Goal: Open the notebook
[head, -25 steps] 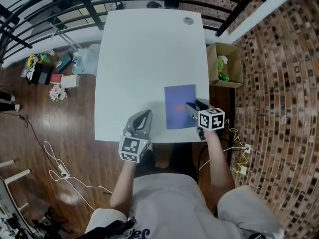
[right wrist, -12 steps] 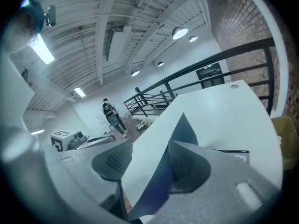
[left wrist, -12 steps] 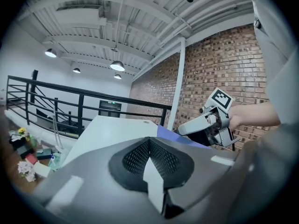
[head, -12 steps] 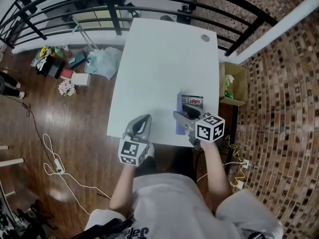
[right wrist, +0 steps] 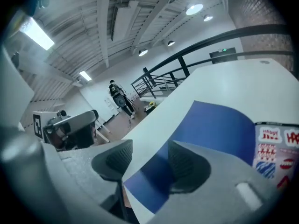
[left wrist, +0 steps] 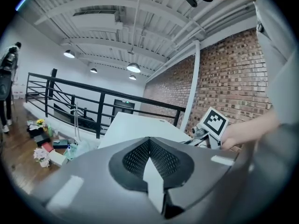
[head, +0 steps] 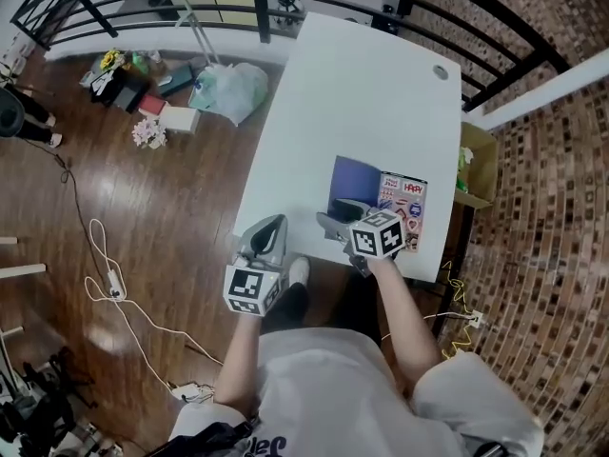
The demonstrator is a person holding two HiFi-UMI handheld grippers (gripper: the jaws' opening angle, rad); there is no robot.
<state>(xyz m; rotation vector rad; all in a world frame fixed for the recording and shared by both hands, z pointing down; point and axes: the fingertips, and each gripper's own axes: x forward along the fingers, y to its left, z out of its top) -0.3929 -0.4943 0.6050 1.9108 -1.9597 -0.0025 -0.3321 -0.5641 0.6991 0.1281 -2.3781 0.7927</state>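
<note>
Notebook lies by the near right edge of the tabletop; blue cover lifted, stickered page showing. Cover passes between the right gripper fingers, apart, unclamped, just closed slightly; Left gripper fingers together, empty, off the front edge.

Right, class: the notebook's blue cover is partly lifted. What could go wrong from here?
1. The blue cover runs loosely between the jaws of the right gripper, which have just closed slightly yet stand wide; it could slip out and drop shut.
2. The notebook lies by the edge of the table with the left gripper off it; it might slide.
</note>
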